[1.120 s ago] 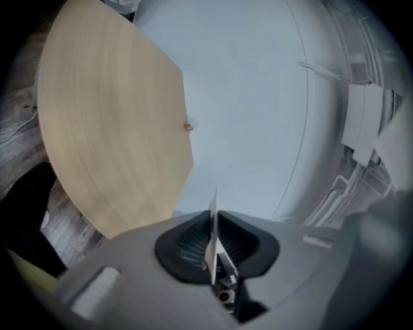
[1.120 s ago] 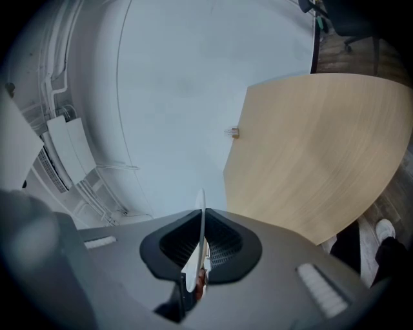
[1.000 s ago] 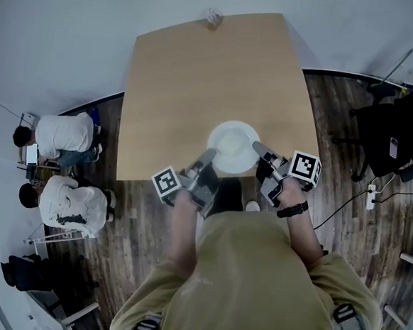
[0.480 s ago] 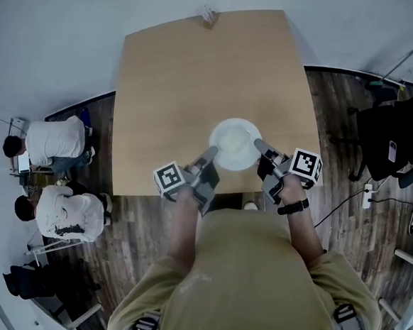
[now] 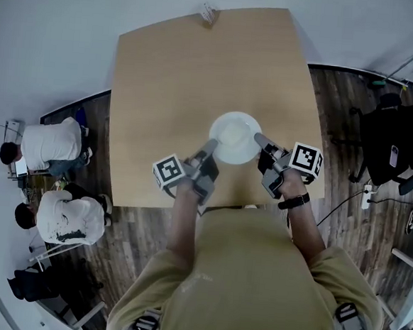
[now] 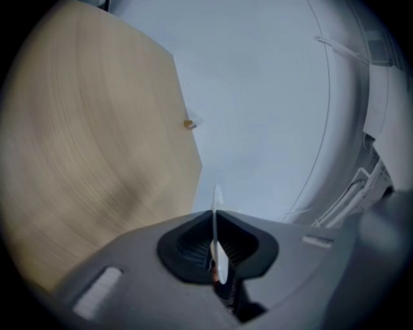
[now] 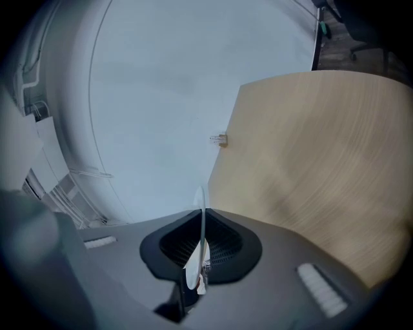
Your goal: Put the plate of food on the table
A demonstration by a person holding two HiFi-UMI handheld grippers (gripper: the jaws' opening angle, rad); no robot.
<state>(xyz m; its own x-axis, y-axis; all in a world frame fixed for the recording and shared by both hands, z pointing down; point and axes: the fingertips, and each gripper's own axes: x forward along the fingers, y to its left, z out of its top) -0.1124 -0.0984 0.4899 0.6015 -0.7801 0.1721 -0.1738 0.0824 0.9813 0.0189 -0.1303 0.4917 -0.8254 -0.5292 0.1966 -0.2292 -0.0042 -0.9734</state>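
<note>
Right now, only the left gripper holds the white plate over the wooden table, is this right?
No. The left gripper, whose jaws have just closed further, and the right gripper each clamp the rim of the white plate; the head view shows it.

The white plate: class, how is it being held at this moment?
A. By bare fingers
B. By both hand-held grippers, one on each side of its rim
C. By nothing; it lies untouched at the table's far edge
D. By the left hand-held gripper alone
B: the left hand-held gripper and the right hand-held gripper each clamp an opposite side of the white plate above the table.
</note>
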